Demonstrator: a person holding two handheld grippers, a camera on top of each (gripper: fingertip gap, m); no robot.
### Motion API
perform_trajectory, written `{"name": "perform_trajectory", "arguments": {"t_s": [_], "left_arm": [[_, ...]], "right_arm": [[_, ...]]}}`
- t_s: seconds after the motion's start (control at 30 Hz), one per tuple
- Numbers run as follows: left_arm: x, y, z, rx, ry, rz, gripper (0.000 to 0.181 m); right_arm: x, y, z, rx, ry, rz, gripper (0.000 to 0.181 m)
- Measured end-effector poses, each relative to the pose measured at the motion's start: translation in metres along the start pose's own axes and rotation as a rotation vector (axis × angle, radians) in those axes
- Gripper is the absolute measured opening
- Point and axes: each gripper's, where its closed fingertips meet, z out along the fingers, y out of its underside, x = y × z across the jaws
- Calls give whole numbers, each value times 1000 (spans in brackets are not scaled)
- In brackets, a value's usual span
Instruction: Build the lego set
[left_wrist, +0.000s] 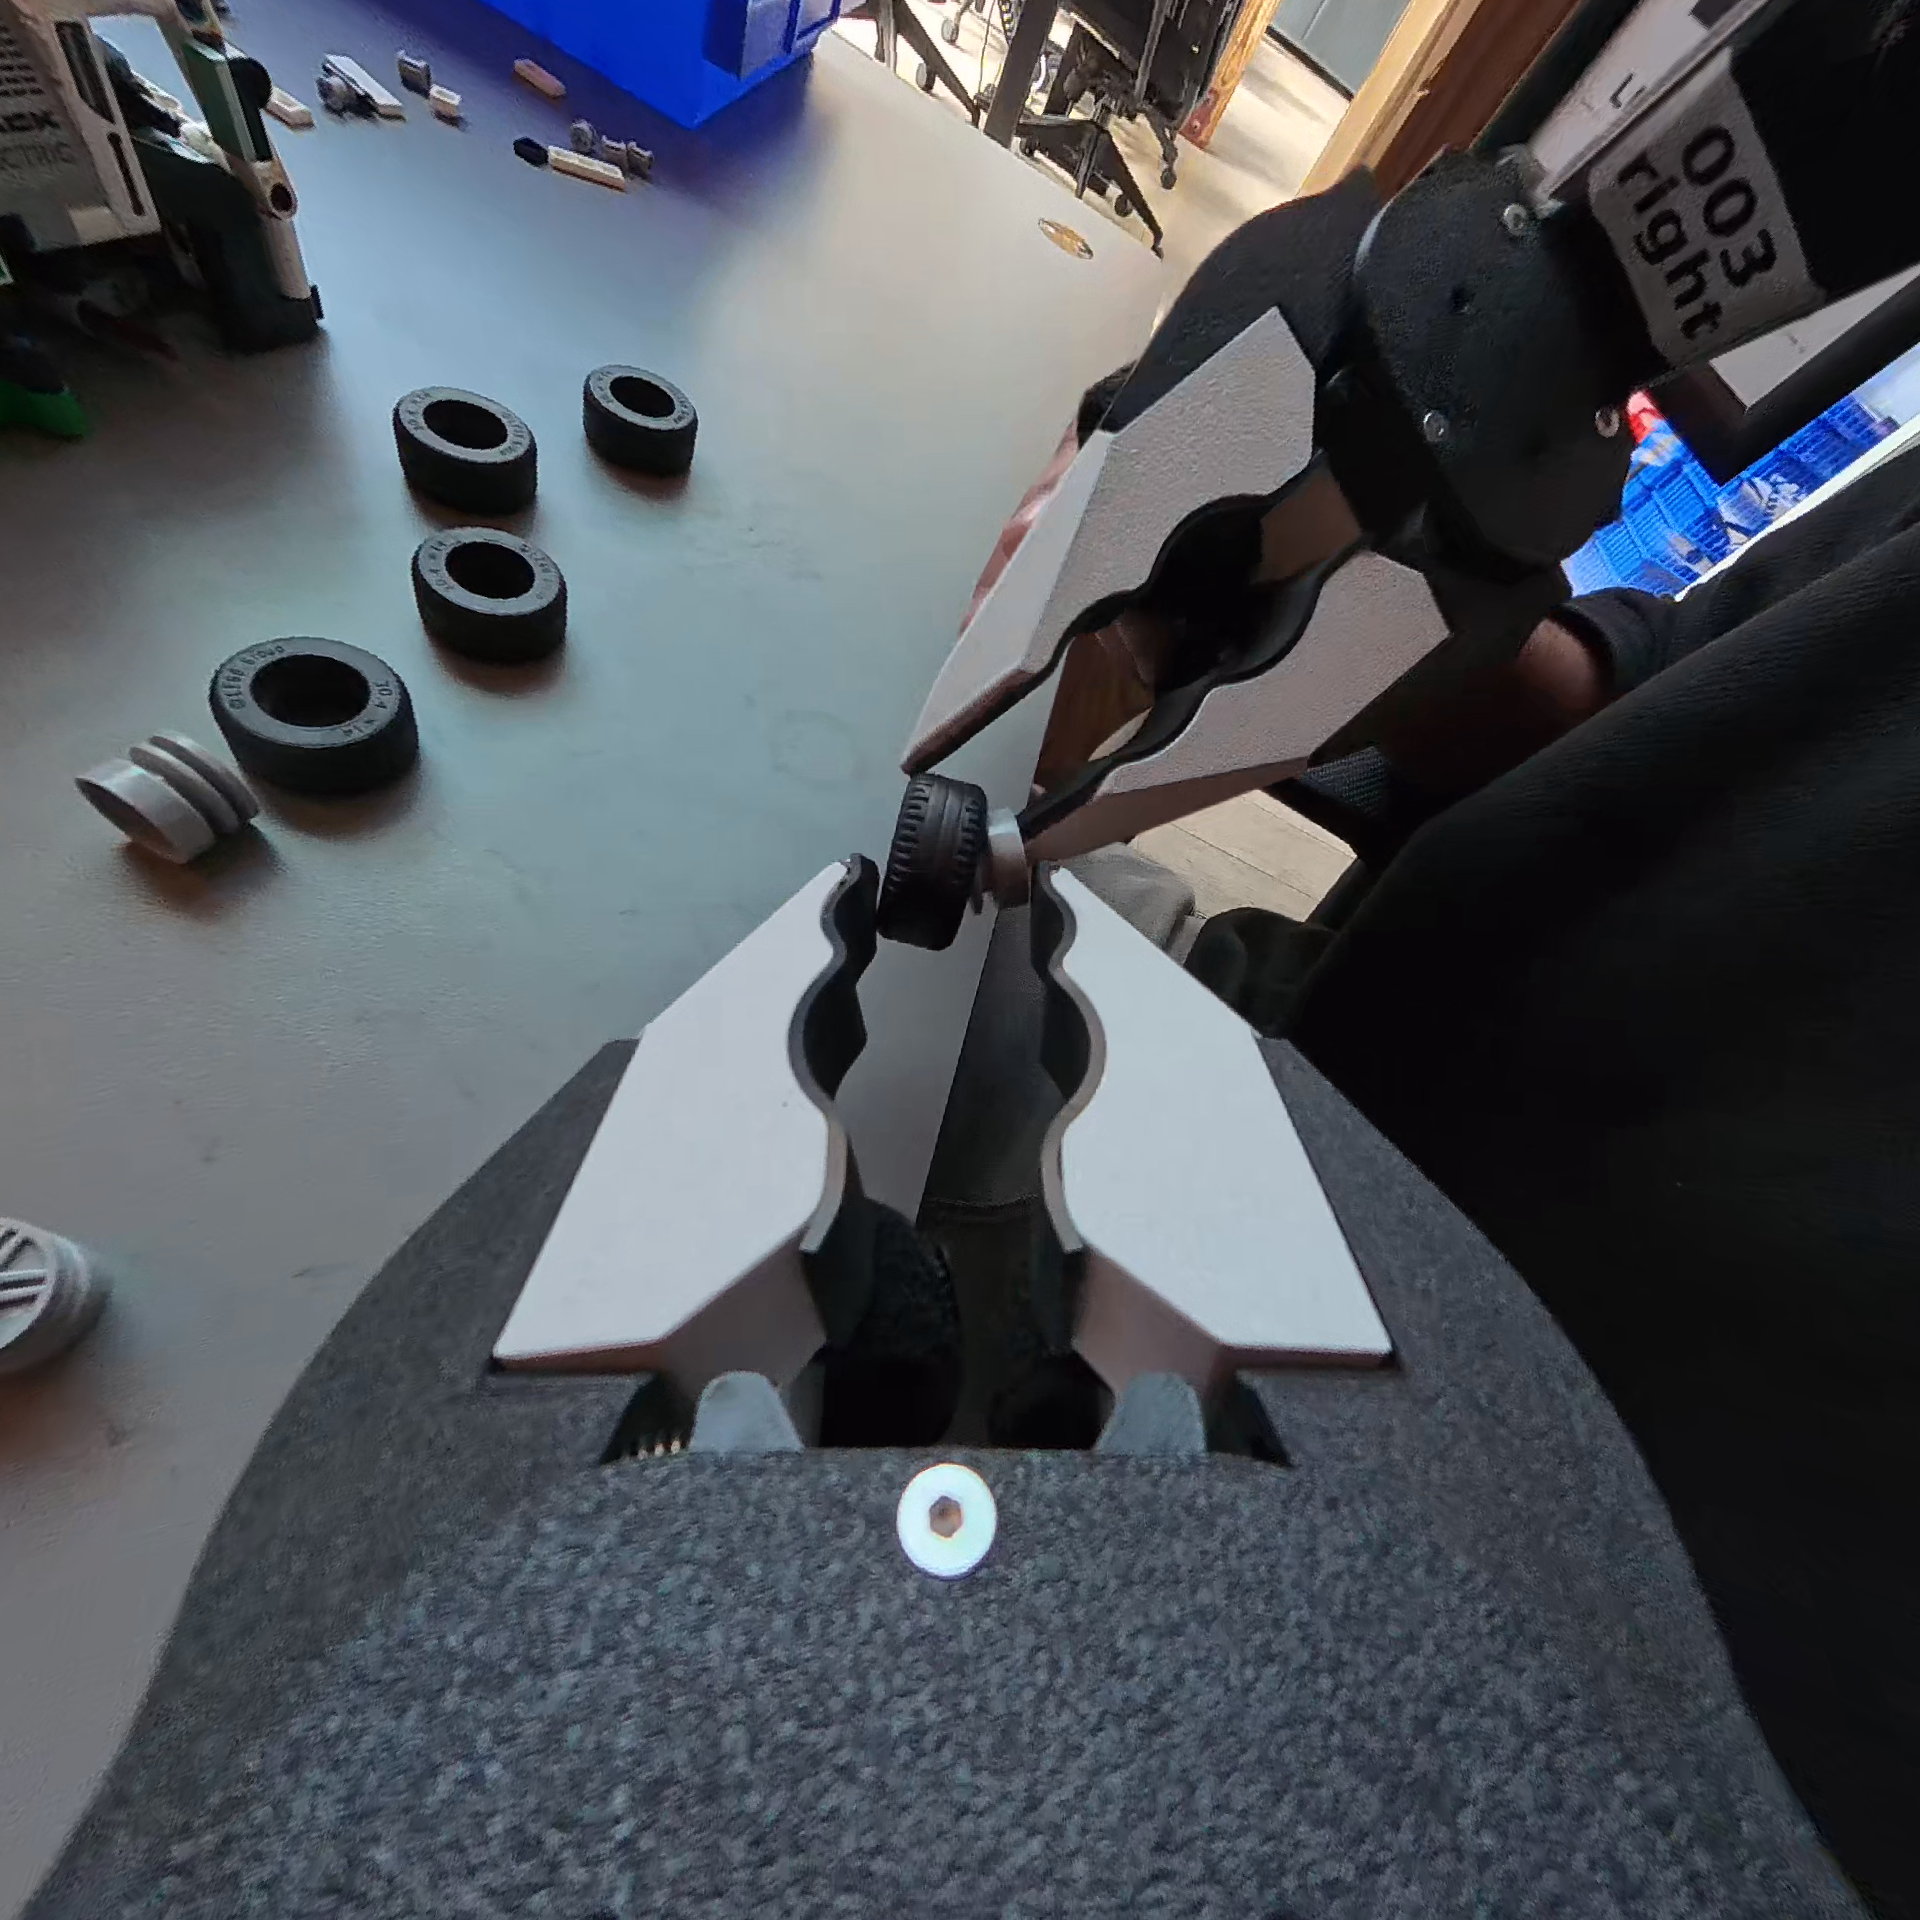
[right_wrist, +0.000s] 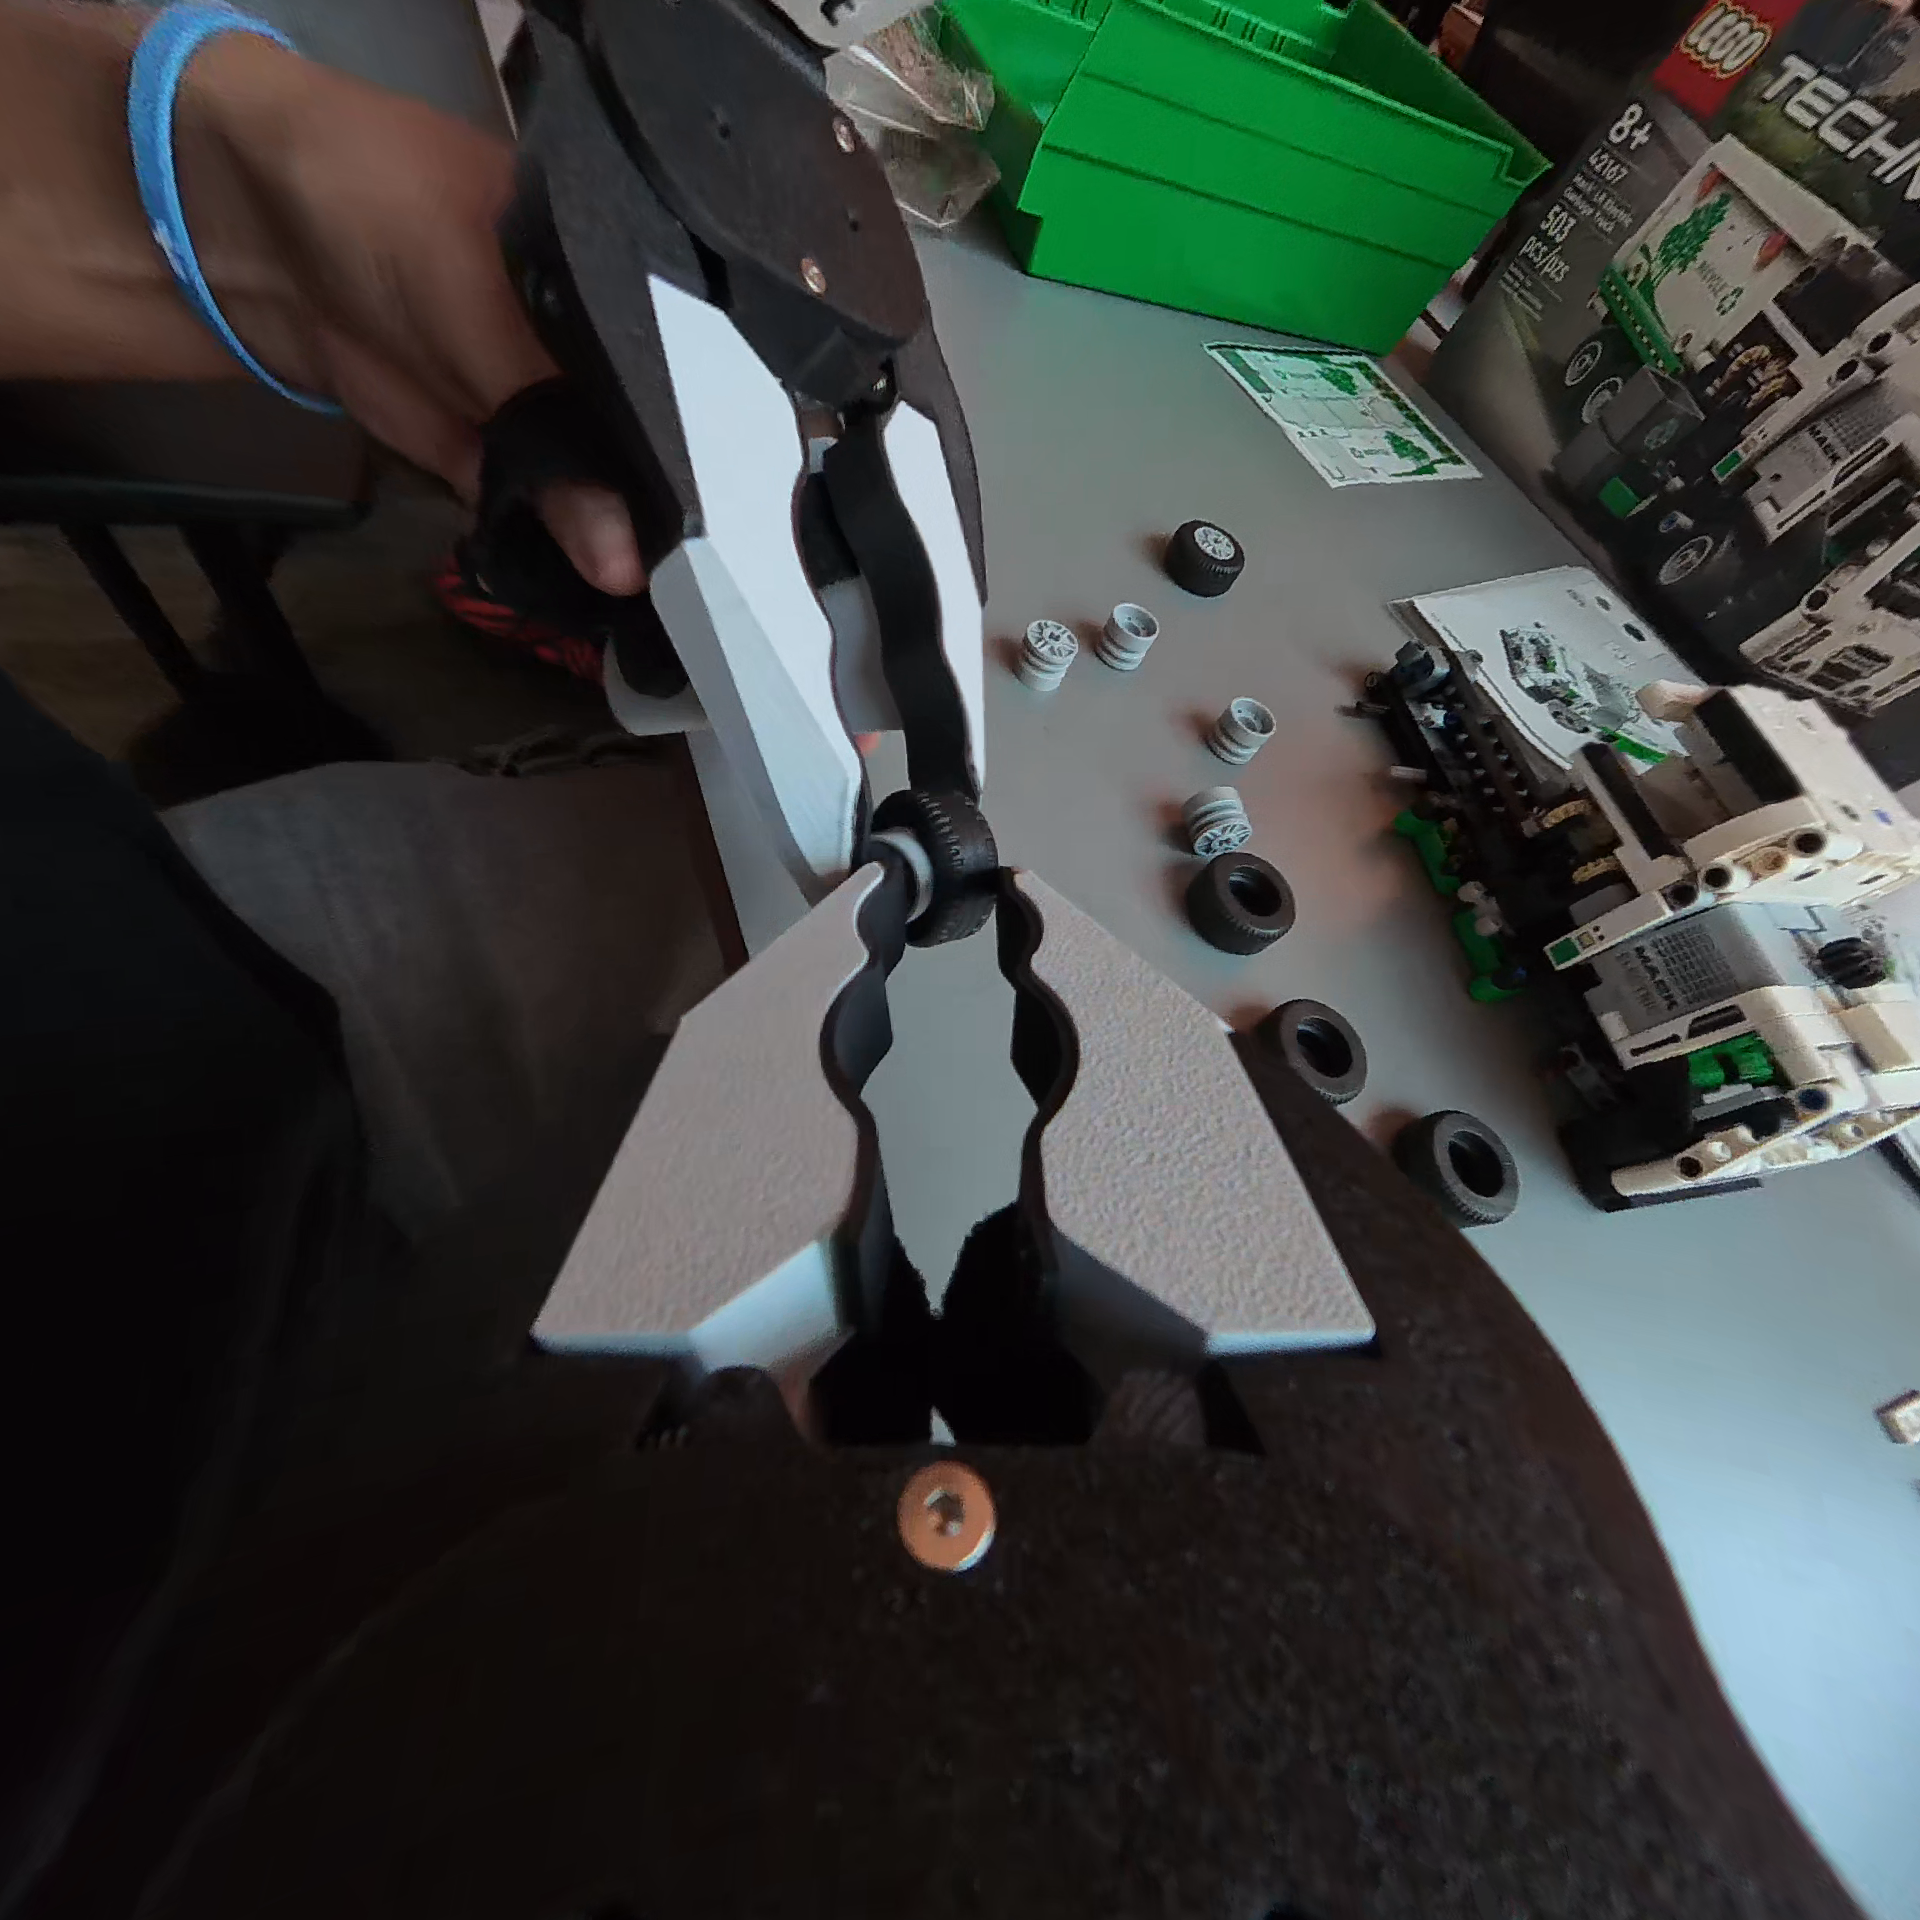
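A small wheel hangs in the air off the table's edge: a black tyre (left_wrist: 928, 862) with a grey rim (left_wrist: 1003, 847) partly pushed into it. My left gripper (left_wrist: 948, 878) is shut on it, one fingertip on the tyre's face and the other by the rim. My right gripper (right_wrist: 940, 883) is shut on the same wheel, with the rim (right_wrist: 899, 862) at its left fingertip and the tyre (right_wrist: 954, 873) at its right. The two grippers meet tip to tip. The partly built white and green truck (right_wrist: 1714, 966) stands on the table to the right.
Several loose tyres (left_wrist: 464, 449) and grey rims (right_wrist: 1127, 634) lie on the grey table (left_wrist: 779, 468), plus one finished wheel (right_wrist: 1203, 556). A green bin (right_wrist: 1247, 156), the set's box (right_wrist: 1714, 364), a booklet (right_wrist: 1538, 644) and a blue bin (left_wrist: 675, 52) stand farther back. Left and right tips are no more than a few centimetres apart.
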Motion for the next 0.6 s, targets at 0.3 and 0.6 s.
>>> {"name": "perform_trajectory", "arguments": {"t_s": [0.3, 0.6], "left_arm": [[-1, -14, -8, 73, -61, 100, 25], [16, -41, -19, 288, 119, -53, 23]], "right_arm": [[1, -10, -16, 146, -255, 363, 26], [9, -41, -30, 415, -440, 563, 26]]}}
